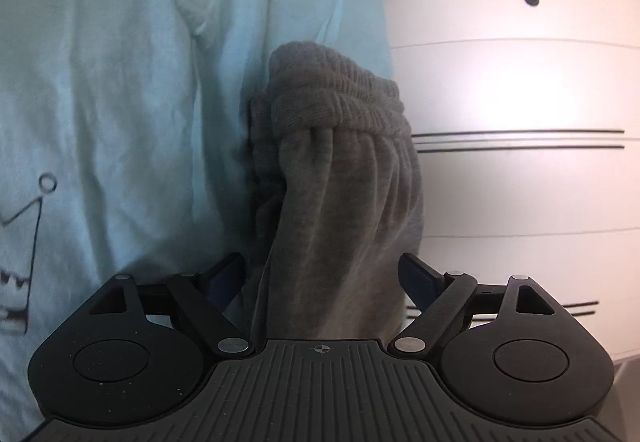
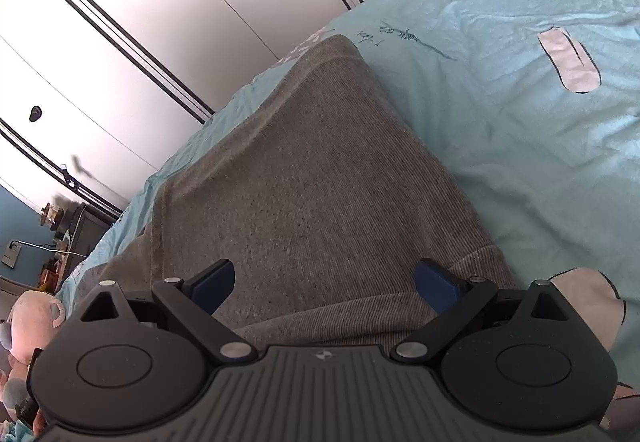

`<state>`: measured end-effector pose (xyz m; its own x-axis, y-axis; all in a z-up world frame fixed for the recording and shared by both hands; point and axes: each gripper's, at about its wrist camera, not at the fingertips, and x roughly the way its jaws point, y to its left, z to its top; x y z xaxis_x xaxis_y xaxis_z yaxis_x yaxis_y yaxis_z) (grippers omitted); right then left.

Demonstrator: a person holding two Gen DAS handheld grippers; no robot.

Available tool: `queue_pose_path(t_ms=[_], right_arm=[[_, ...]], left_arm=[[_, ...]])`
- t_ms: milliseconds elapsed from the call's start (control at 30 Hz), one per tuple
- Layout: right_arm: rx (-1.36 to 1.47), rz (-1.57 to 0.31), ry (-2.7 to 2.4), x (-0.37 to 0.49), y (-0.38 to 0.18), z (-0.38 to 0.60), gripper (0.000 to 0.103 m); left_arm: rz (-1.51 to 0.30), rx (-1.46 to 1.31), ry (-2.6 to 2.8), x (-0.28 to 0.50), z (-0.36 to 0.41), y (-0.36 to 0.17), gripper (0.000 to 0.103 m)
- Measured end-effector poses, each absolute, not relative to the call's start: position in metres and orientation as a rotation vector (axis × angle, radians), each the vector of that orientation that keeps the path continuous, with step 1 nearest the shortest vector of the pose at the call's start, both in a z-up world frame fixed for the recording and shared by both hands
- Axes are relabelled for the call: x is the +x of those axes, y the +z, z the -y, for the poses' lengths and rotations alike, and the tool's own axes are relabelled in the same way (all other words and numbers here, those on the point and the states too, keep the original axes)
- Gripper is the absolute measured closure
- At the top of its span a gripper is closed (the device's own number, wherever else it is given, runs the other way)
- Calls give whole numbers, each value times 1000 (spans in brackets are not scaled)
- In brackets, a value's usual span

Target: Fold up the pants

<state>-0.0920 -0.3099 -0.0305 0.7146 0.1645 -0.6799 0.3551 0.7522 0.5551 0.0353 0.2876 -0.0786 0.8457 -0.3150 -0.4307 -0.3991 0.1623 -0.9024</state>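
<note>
The bed [image 2: 520, 121] is filling most of both views, its pale blue cartoon-print cover [image 1: 120, 101] spreading out wrinkled and soft, with a white wardrobe [image 1: 520, 81] standing just beside it. Lying on that cover are the grey pants [image 2: 312, 181], a broad flat panel of ribbed knit in the right view that looks already doubled over, though I can't be sure of that.

Over on the left, the elastic waistband [image 1: 332, 93] is bunching up into a thick gathered ridge near the bed's edge. This cloth looks light, limp and thick, so it's likely going to sag and drape the moment it's lifted, not slip. The waistband and the hem corners seem the surest places to grip, since they're thicker.

The left gripper [image 1: 322, 278] is sitting with its jaws apart, fabric running up between the blue pads [image 1: 416, 278] but not pinched. The right gripper [image 2: 324, 282] is hovering low over the near edge, jaws likewise spread wide, gripping nothing.

No containers showing near the work. Far off at the right view's edge there's a pink plush toy [image 2: 32, 314] and a cluttered dark shelf [image 2: 68, 238], too small to read.
</note>
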Motion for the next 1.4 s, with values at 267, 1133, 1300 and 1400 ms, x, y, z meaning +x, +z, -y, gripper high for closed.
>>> queue_pose_path(t_ms=[267, 1133, 1300, 1400], right_arm=[[692, -790, -123, -89, -30, 305, 5], [598, -786, -155, -79, -30, 291, 5], [571, -789, -163, -78, -30, 287, 5], [576, -785, -164, -78, -30, 285, 5]], left_arm=[[-552, -1490, 32, 49, -309, -94, 16], [-579, -1475, -121, 99, -324, -110, 30], [-543, -1482, -140, 86, -327, -115, 69], [-476, -1363, -185, 81, -319, -89, 74]])
